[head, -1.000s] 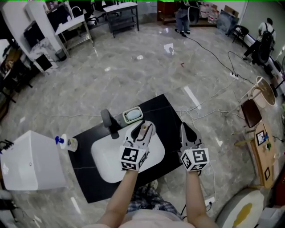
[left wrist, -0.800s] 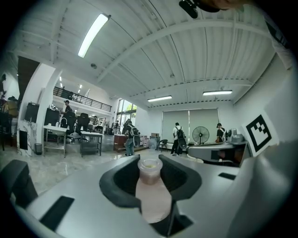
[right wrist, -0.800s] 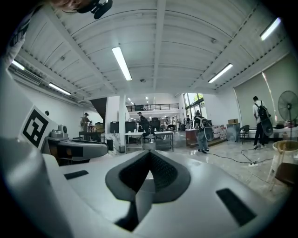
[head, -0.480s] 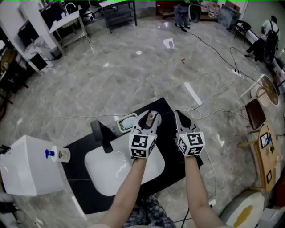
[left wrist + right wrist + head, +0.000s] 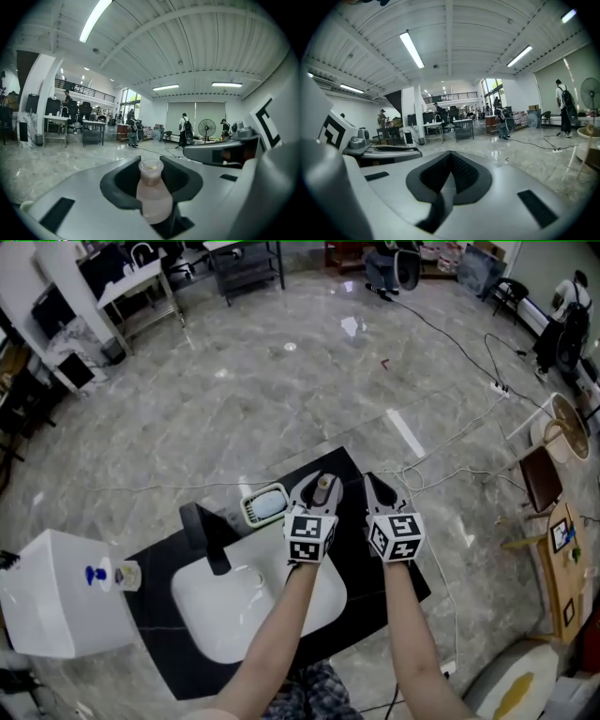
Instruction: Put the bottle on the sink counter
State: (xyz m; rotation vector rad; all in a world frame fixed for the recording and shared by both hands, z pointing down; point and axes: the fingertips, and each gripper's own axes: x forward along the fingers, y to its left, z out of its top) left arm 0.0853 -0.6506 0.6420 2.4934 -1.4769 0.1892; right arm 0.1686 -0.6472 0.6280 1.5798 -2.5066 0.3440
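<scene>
A small pale pink bottle with a wide mouth stands upright between the jaws of my left gripper, which is shut on it. From the head camera the bottle and left gripper hang over the far right part of the black sink counter, beyond the white basin. My right gripper is beside it to the right, over the counter's right edge. Its dark pads meet with nothing between them, so the right gripper is shut and empty.
A black faucet and a green soap dish sit on the counter's far side. A white box with a blue-capped bottle stands to the left. Cables trail over the marble floor, and furniture stands at the right.
Both grippers have moved forward and lower, from over the basin toward the counter's far right corner. The bottle stays held in the left one. The right one stays shut.
</scene>
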